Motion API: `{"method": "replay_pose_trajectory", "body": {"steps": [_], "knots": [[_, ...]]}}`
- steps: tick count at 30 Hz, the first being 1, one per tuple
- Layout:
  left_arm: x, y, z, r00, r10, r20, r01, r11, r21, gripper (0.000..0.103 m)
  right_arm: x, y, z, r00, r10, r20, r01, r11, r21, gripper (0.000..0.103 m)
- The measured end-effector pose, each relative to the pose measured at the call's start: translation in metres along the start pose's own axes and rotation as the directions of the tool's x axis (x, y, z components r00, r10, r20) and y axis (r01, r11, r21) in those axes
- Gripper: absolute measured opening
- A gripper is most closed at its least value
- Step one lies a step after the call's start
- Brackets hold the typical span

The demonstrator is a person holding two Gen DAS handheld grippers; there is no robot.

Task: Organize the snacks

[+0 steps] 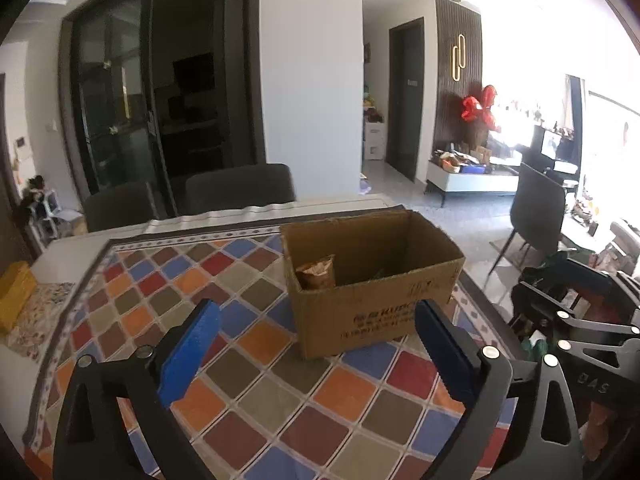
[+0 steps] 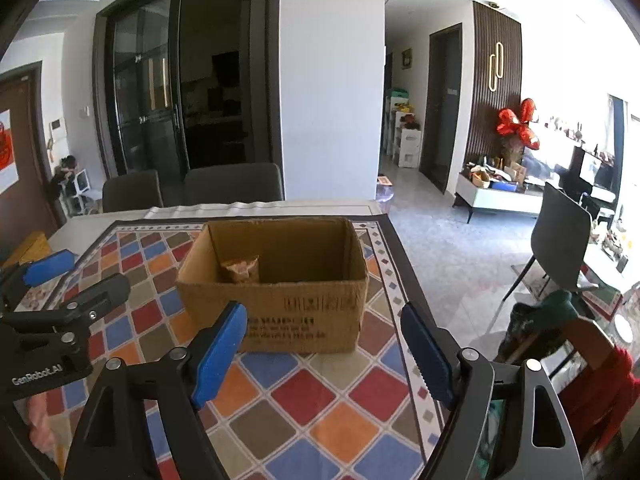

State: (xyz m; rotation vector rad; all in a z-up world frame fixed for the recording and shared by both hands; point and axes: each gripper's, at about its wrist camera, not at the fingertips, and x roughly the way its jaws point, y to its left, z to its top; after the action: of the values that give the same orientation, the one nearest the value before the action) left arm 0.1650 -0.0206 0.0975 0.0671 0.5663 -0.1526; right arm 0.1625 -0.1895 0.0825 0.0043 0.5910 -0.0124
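Note:
An open cardboard box (image 1: 372, 312) stands on a table with a chequered cloth (image 1: 260, 392). A brown snack packet (image 1: 316, 274) stands upright inside it at the left; something green lies deeper in the box, mostly hidden. My left gripper (image 1: 320, 344) is open and empty, just in front of the box. In the right wrist view the same box (image 2: 288, 316) and packet (image 2: 242, 270) show. My right gripper (image 2: 326, 344) is open and empty, close in front of the box. The left gripper's body (image 2: 60, 320) shows at the left there.
Two dark chairs (image 2: 192, 188) stand behind the table. A yellow object (image 1: 14, 296) and a patterned cloth lie at the table's left edge. Another chair (image 2: 560, 228) stands on the floor to the right. The table edge runs close by the box's right side.

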Motion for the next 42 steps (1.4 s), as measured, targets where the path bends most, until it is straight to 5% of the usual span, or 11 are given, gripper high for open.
{"method": "replay_pose_trajectory", "body": {"steps": [18,42], "knots": [[-0.085,-0.005,-0.042,0.993,0.019,0.12,-0.02,1.0,0.002,0.103,-0.085,0.009,-0.055,0.987,-0.004,0.158,0.001,1.0,0.017,0.09],[-0.116,-0.002,-0.05,0.974,0.028,0.225,-0.033,0.999,0.02,0.103,-0.112,0.016,-0.066,0.978,0.034,0.206,-0.039,0.999,0.018,0.09]]}}
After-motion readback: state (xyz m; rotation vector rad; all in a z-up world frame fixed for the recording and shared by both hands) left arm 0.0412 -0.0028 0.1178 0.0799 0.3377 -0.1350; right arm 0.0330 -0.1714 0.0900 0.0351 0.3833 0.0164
